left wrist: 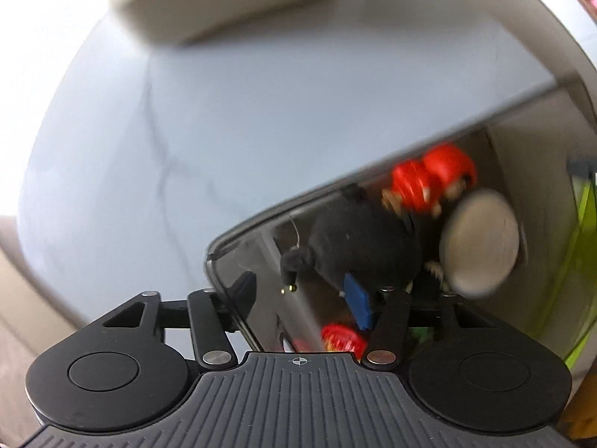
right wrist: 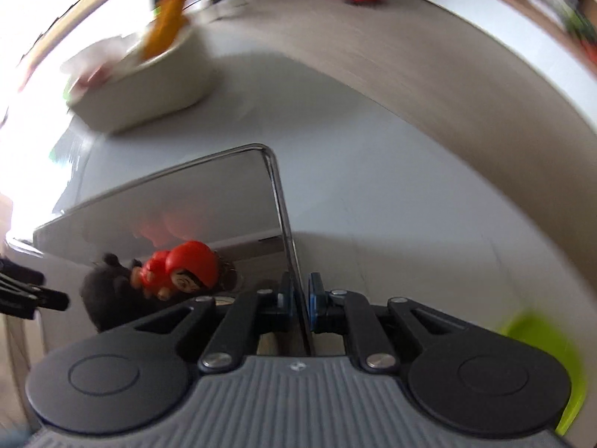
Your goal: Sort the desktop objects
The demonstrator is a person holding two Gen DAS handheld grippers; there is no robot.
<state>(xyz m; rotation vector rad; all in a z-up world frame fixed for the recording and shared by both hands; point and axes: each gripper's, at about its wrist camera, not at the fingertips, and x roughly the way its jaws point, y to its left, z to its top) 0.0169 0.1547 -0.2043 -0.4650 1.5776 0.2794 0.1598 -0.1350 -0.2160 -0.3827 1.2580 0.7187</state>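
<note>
- Pale blue tabletop (left wrist: 261, 119) fills the left wrist view, with one white bin (left wrist: 224, 3) at its far edge.
- One clear box (left wrist: 238, 231) sits below the left gripper (left wrist: 302, 295); the jaws straddle its near wall, partly apart (contact unclear through blur).
- Inside lie one black plush toy (left wrist: 365, 242), red figures (left wrist: 433, 179), one grey disc (left wrist: 481, 242).
- From the right wrist, the right gripper (right wrist: 300, 300) is clamped on the box's thin side wall (right wrist: 283, 224).
- Behind that wall: one red-hooded figure (right wrist: 179, 268) beside the plush.
- One green container (right wrist: 552, 354) sits right.
</note>
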